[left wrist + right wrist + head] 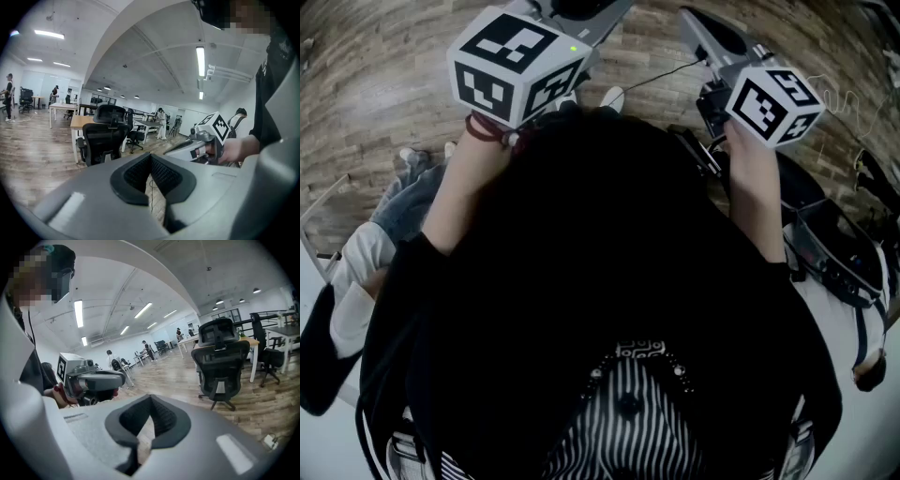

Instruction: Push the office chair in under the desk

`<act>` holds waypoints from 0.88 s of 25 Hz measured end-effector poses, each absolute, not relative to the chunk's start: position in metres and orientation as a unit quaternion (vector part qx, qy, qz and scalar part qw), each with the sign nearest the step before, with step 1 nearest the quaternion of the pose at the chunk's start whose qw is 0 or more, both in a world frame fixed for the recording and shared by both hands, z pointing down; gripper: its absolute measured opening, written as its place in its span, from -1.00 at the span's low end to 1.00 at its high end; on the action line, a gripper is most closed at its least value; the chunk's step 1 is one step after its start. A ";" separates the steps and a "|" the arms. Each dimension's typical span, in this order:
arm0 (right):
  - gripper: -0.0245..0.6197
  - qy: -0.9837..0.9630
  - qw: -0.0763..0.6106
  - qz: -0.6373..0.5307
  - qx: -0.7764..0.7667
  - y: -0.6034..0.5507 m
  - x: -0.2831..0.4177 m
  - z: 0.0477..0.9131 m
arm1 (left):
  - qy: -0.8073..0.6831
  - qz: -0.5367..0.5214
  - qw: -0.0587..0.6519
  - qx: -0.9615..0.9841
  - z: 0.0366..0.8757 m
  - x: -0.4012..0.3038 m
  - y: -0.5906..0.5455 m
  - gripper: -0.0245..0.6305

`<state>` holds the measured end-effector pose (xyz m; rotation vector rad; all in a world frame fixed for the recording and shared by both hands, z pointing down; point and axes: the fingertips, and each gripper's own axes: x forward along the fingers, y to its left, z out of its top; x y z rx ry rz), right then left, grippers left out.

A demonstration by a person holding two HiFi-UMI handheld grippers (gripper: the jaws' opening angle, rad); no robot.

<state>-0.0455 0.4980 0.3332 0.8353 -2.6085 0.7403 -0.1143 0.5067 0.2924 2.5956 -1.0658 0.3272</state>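
A black mesh office chair (104,136) stands some way off on the wood floor, in front of a wooden-topped desk (80,122) with white legs. In the right gripper view the same chair (220,362) stands at the right, its back toward me, with the desk (252,341) behind it. My left gripper (150,161) is shut with nothing in it, and so is my right gripper (151,401). Both are held side by side at chest height, well short of the chair. In the head view the two marker cubes (511,61) (773,103) show above the person's dark hair.
More desks and chairs (136,129) fill the hall, and several people stand far back (161,123). A cable (661,73) lies across the floor ahead. A seated person's legs (412,192) are at my left, and black bags (834,244) lie on a white table at my right.
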 end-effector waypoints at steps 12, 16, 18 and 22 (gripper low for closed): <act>-0.92 -0.892 0.170 0.282 0.310 0.494 -0.030 0.362 | -0.366 0.128 0.166 0.907 0.301 -0.111 0.506 -0.93; -0.92 -0.893 0.149 0.287 0.314 0.491 -0.009 0.358 | -0.375 0.126 0.159 0.904 0.297 -0.095 0.502 -0.93; -0.92 -0.896 0.144 0.280 0.312 0.487 -0.008 0.351 | -0.383 0.131 0.157 0.901 0.299 -0.096 0.499 -0.93; -0.92 -0.902 0.125 0.286 0.298 0.481 -0.009 0.340 | -0.388 0.137 0.159 0.897 0.301 -0.090 0.499 -0.93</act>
